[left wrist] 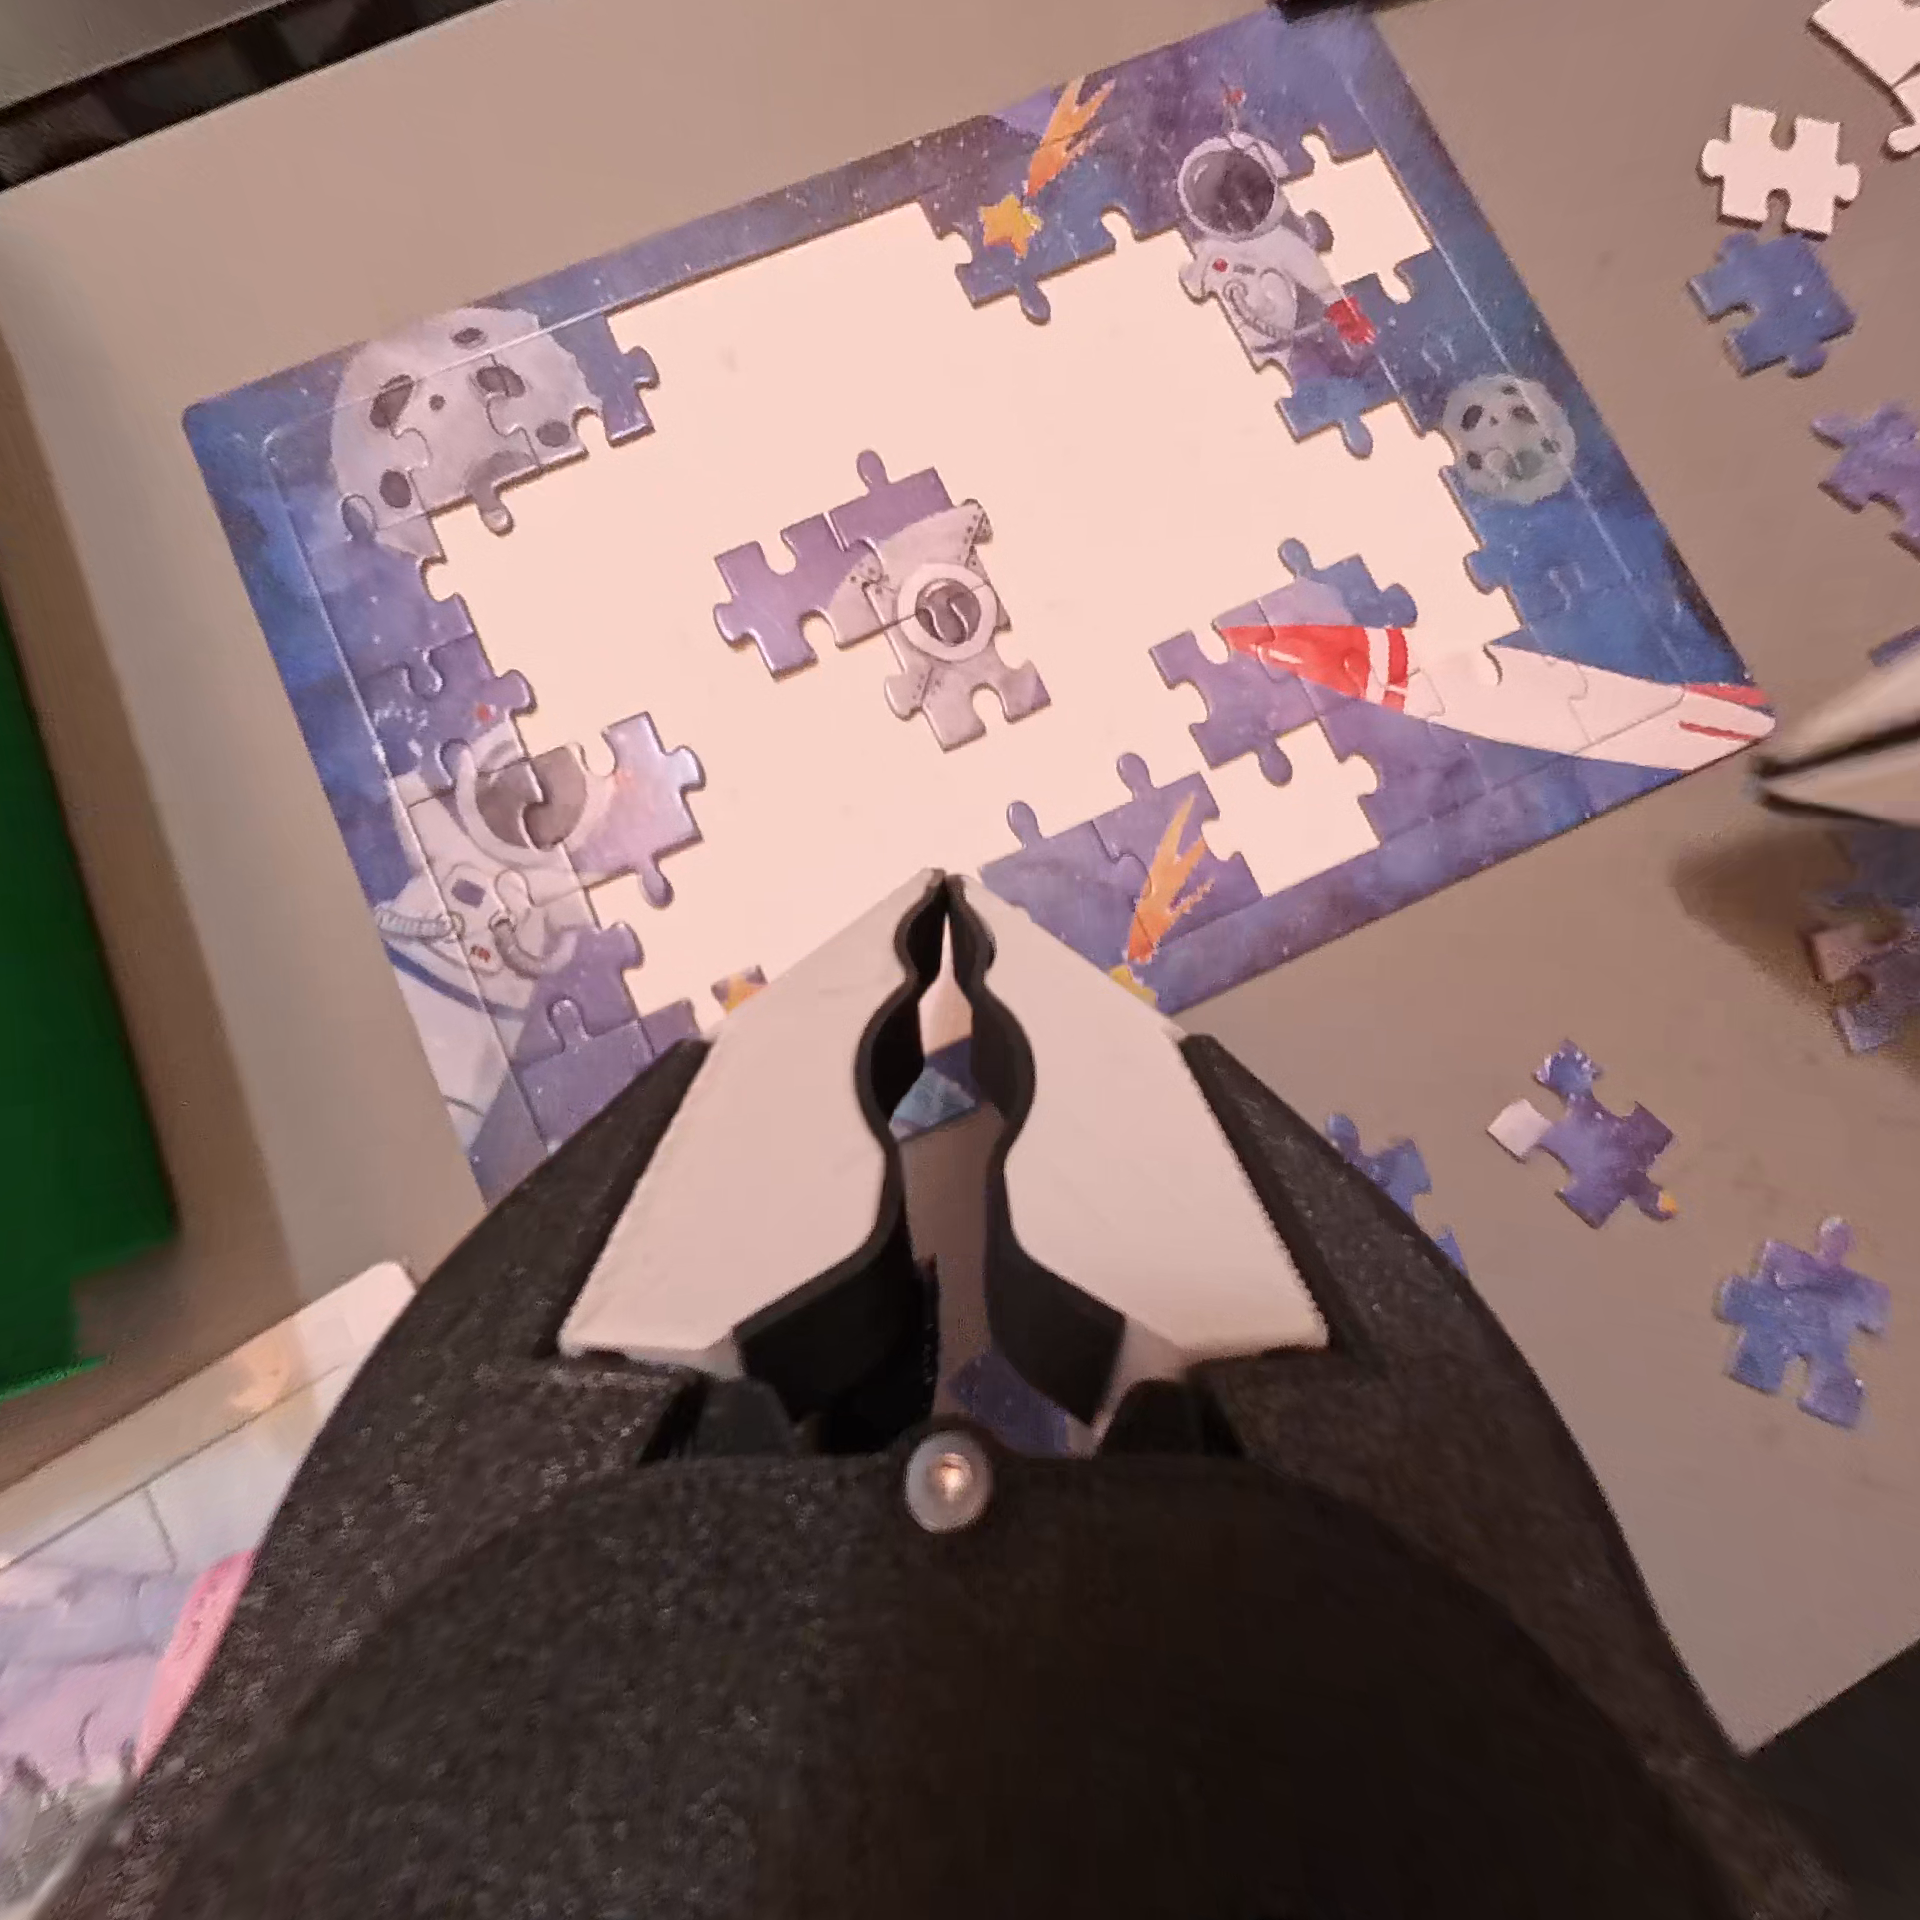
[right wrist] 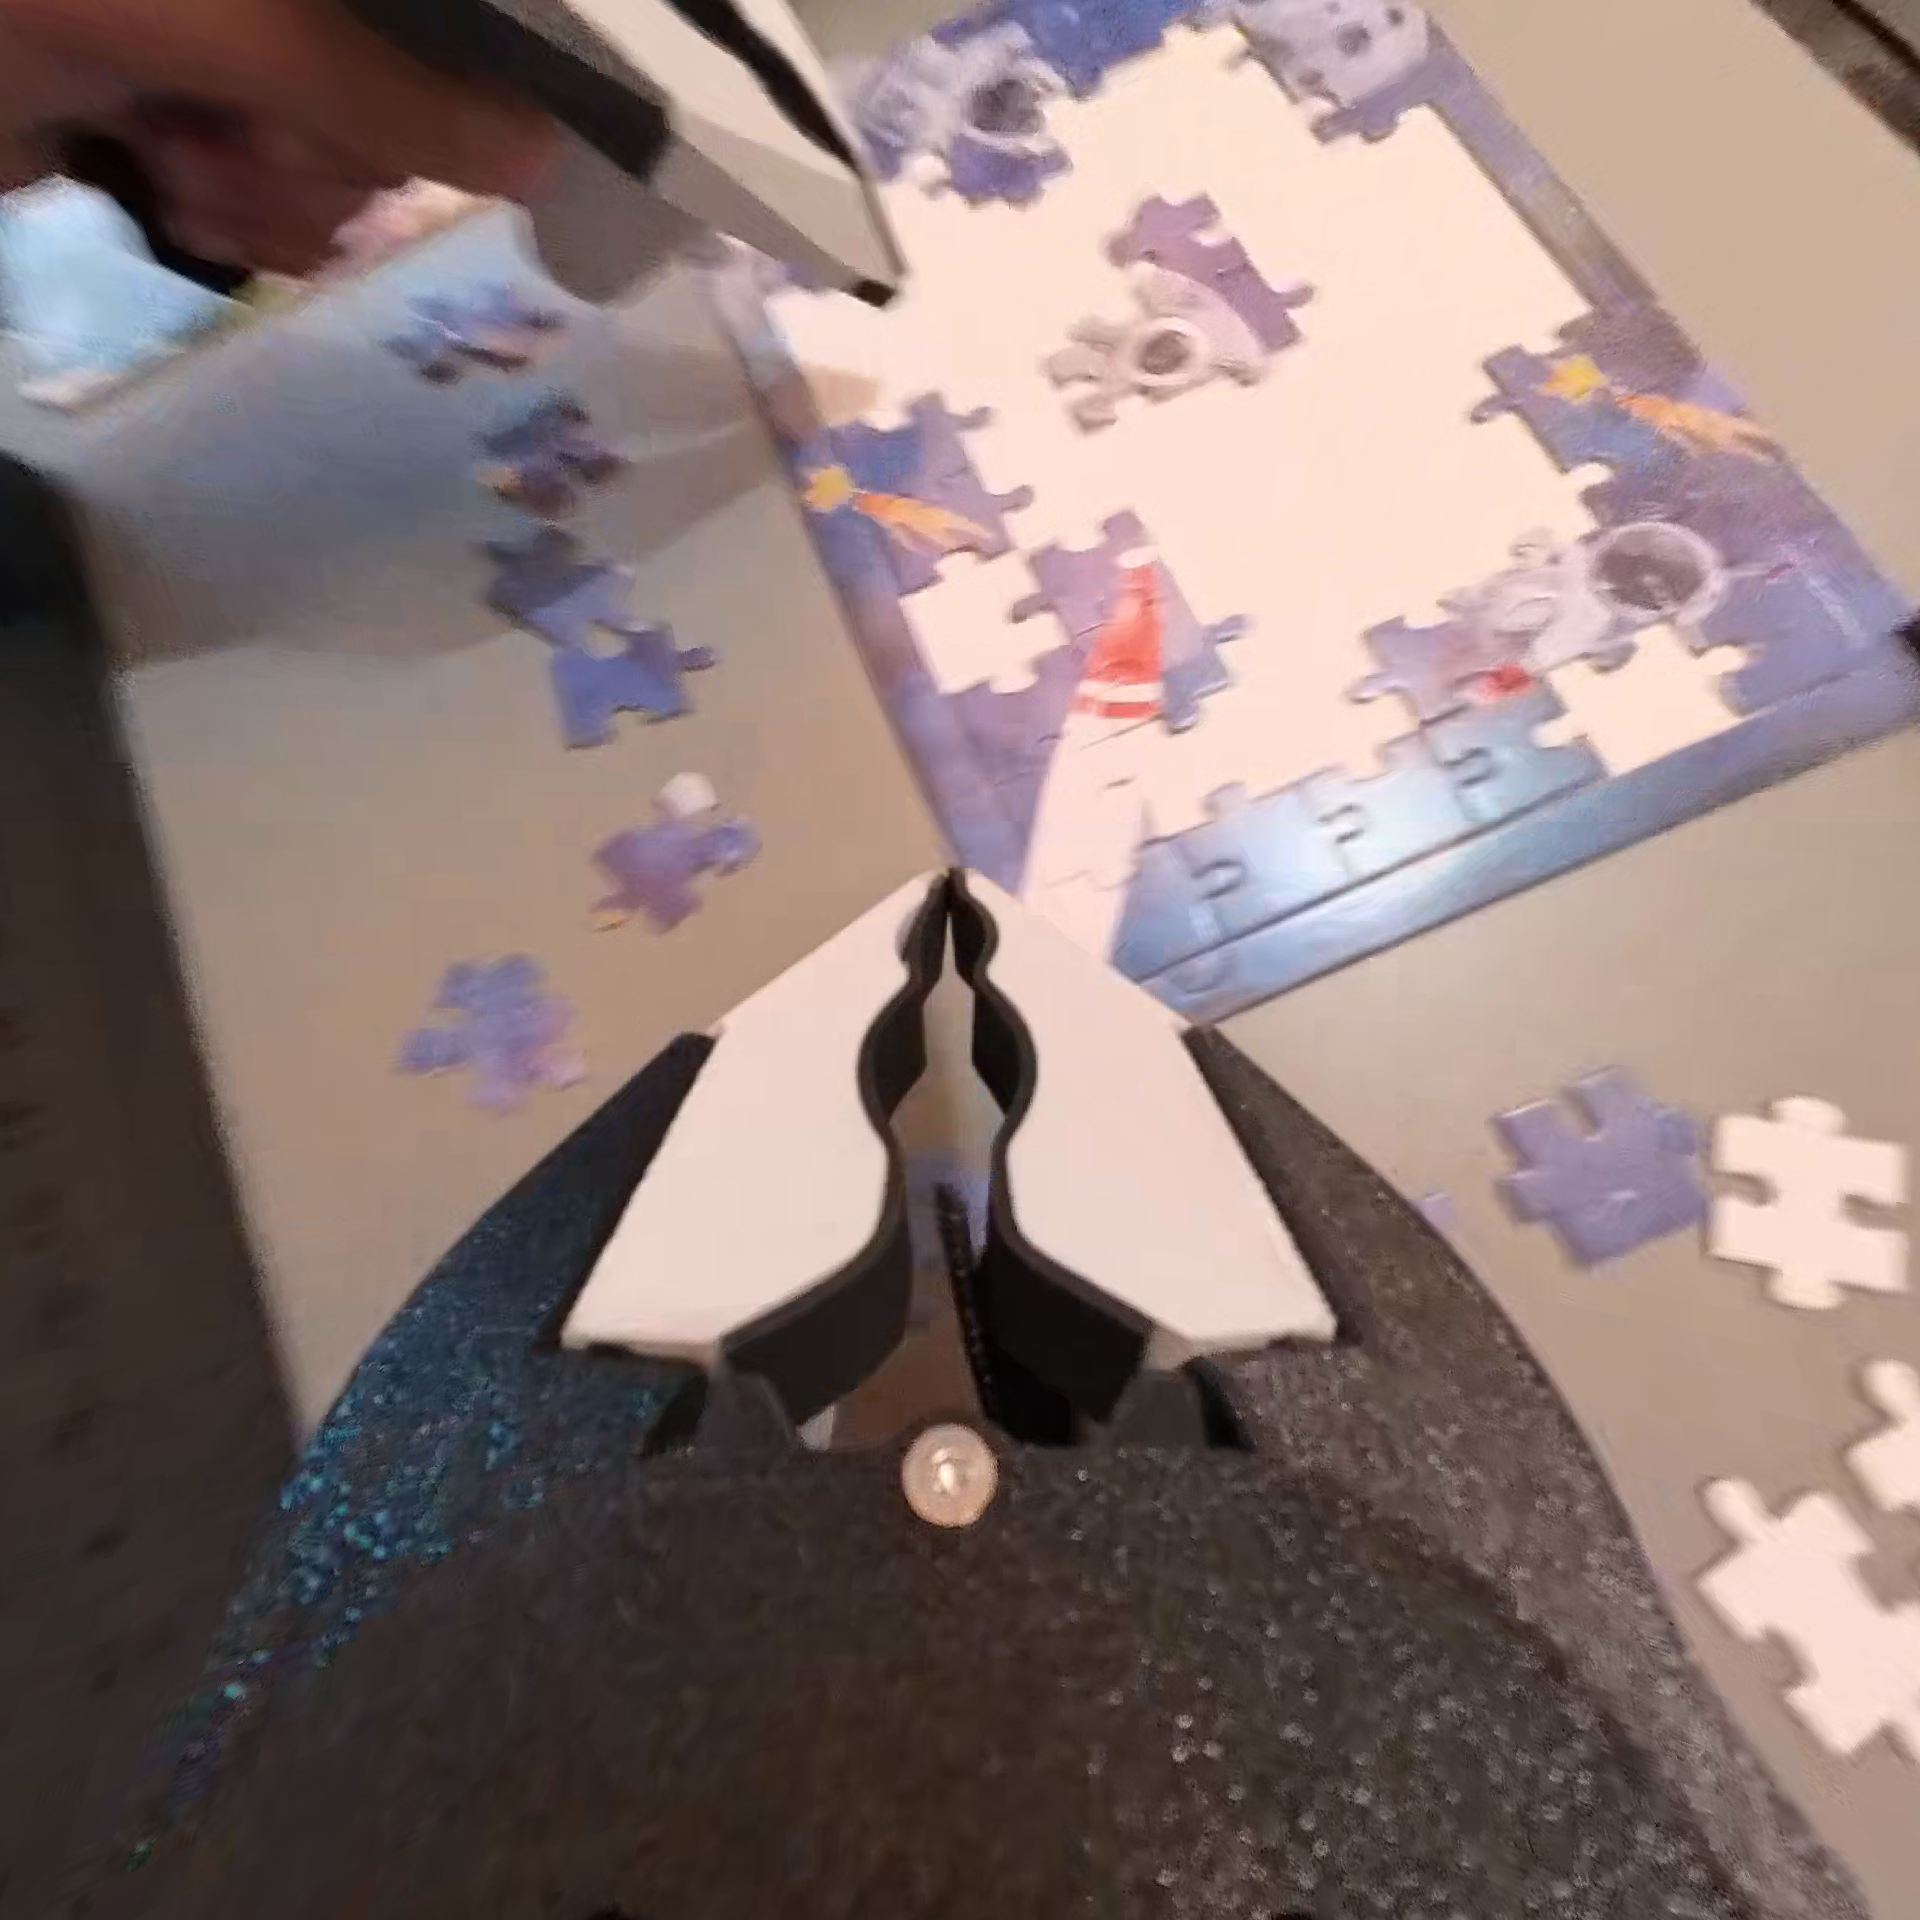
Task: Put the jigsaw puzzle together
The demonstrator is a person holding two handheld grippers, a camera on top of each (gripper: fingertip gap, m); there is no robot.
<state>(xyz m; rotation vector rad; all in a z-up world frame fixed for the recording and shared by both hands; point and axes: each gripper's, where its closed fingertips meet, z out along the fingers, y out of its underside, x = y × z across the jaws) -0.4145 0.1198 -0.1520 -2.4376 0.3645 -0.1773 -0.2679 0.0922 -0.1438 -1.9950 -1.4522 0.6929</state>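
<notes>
The space-themed jigsaw puzzle (left wrist: pixel 935 582) lies flat on the grey table (left wrist: pixel 1403 1351), border mostly assembled, centre largely bare. Loose pieces (left wrist: pixel 1803 1314) lie scattered to its right. Left gripper (left wrist: pixel 945 883) and right gripper (right wrist: pixel 951 883): fingertips pressed together, holding nothing.

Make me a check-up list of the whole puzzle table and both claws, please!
Surface: grey table, flat.
Job's things: puzzle tray partly filled; border mostly done, a small joined cluster alone in the white middle.
Clutter: loose pieces beside the tray, some face-up like the blue piece, some white-side-up like the white piece.
Claws: left claw shut, holding nothing visible; right claw shut, holding nothing visible.
Cables: nothing seen.
Surroundings: green object at the left edge; a person's hand, blurred.
</notes>
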